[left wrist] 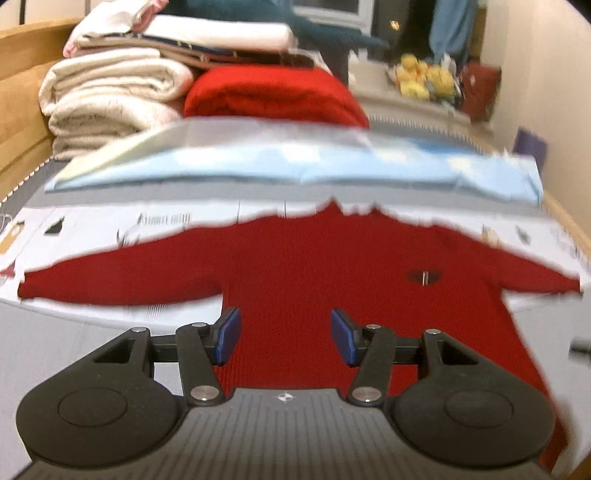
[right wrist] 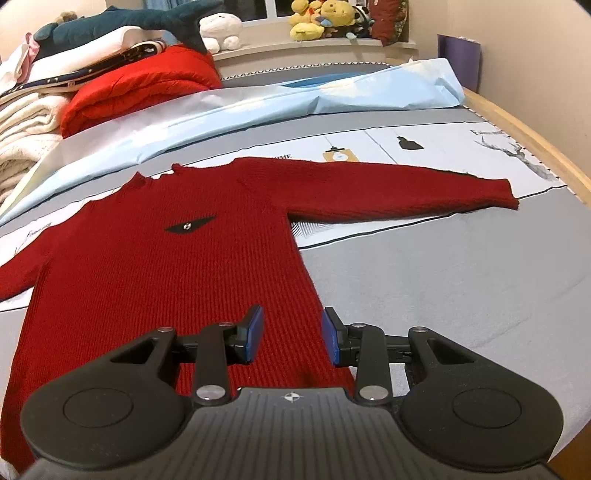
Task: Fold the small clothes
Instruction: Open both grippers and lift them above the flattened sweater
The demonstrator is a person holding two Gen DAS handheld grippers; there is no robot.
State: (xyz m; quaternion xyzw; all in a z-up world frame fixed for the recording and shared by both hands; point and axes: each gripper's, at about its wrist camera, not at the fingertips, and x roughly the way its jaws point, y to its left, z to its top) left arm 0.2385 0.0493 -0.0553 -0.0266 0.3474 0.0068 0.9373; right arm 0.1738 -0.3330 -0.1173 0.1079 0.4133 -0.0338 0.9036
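One red knit sweater (right wrist: 177,266), one folded red blanket (right wrist: 140,96), one plush shark (right wrist: 122,22), one purple bag (right wrist: 458,55), two grippers.

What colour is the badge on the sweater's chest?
Black, with a small silvery centre, on the red sweater; badge shows best in the right wrist view.

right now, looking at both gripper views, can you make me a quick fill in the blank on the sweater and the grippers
1. The red sweater lies flat on the bed with both sleeves spread ____.
2. The left gripper and the right gripper both have their jaws ____.
3. The small black patch on the sweater's chest is shaped like an ____.
4. The plush shark lies on top of the stack of folded ____.

Missing words: out; open; eye; bedding
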